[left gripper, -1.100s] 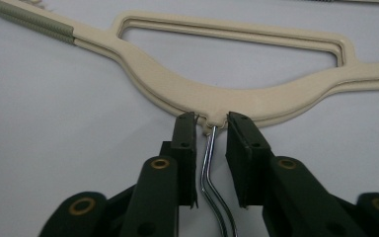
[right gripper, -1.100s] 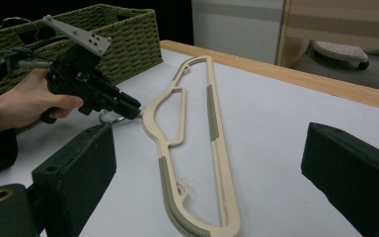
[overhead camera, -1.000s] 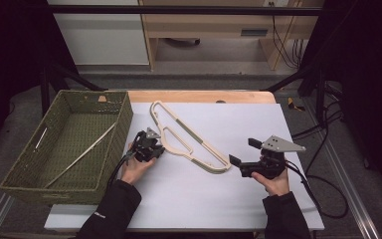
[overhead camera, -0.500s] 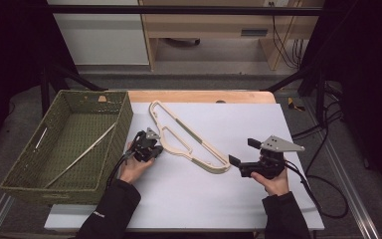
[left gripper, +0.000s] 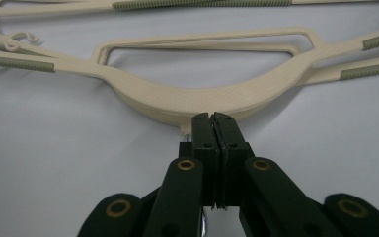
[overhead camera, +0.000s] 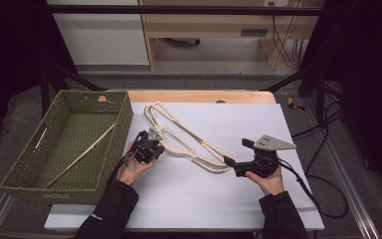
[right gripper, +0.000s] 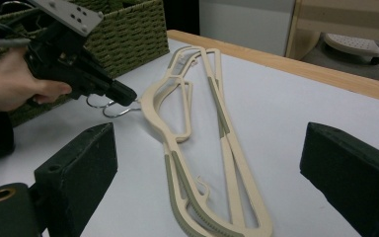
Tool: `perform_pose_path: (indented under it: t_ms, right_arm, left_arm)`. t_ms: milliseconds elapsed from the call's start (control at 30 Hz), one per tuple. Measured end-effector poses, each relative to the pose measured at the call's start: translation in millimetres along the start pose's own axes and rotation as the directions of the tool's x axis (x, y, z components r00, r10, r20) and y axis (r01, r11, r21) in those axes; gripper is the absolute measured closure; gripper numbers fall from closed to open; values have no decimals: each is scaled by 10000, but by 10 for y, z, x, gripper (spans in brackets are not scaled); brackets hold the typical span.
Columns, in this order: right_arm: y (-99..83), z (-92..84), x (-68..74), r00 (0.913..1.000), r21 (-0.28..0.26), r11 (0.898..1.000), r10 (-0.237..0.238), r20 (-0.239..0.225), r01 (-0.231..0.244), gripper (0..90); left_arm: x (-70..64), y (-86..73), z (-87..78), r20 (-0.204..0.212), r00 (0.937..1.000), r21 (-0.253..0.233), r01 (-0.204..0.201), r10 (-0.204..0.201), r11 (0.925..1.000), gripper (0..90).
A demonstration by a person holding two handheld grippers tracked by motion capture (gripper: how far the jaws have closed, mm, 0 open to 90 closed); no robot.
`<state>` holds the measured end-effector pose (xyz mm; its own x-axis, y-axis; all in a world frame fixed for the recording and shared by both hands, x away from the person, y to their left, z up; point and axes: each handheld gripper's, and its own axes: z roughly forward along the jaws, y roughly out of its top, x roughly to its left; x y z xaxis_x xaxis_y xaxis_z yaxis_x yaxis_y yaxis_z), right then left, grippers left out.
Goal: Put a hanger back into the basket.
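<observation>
On smooth white table [overhead camera: 229, 199], left claw [left gripper: 211, 118] pinches curved cream hanger [left gripper: 202, 101].

Basket: at your nine o'clock you have a green woven basket [overhead camera: 25, 164] on the table's left edge.
Rod: one thin pale rod [overhead camera: 82, 155] lies slanted inside it.
Table: your white tabletop [overhead camera: 189, 199] spreads beneath.

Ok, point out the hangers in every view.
High view: hangers lie mid-table, slanting, right of the basket.
Left gripper view: hangers span the upper half, with the neck at the tongs.
Right gripper view: hangers lie in the centre, stretching away from the camera.
Shared landmark: the left gripper, shut at the hangers' neck.
</observation>
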<state>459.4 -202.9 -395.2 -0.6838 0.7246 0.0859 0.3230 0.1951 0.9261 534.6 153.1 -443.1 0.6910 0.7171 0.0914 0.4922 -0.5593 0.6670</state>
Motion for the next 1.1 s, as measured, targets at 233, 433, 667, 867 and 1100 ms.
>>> perform_pose_path:
  t_ms: [233, 433, 667, 867, 1100]
  right_arm:
    - [51, 177, 92, 9992, 209, 9994, -265, -293, 271, 81]
    - [121, 430, 219, 9968, 401, 9980, -468, -646, 494, 88]
    - [196, 742, 391, 9908, 578, 9948, -768, -1116, 836, 103]
    - [232, 994, 549, 9850, 799, 9908, -968, -1426, 1090, 118]
    - [190, 1198, 615, 9828, 1177, 9859, -1001, -1549, 1189, 169]
  left_arm:
    - [-81, 29, -189, -28, 9999, 30, 160, -160, 9999, 887]
    - [-163, 80, -307, 44, 9998, -4, 206, -206, 9998, 887]
    - [-220, 128, -362, 134, 9995, 146, 281, -283, 9995, 887]
    - [-217, 134, -375, 163, 9992, 199, 353, -356, 9992, 887]
    - [-245, 173, -397, 181, 9993, 137, 324, -327, 9994, 887]
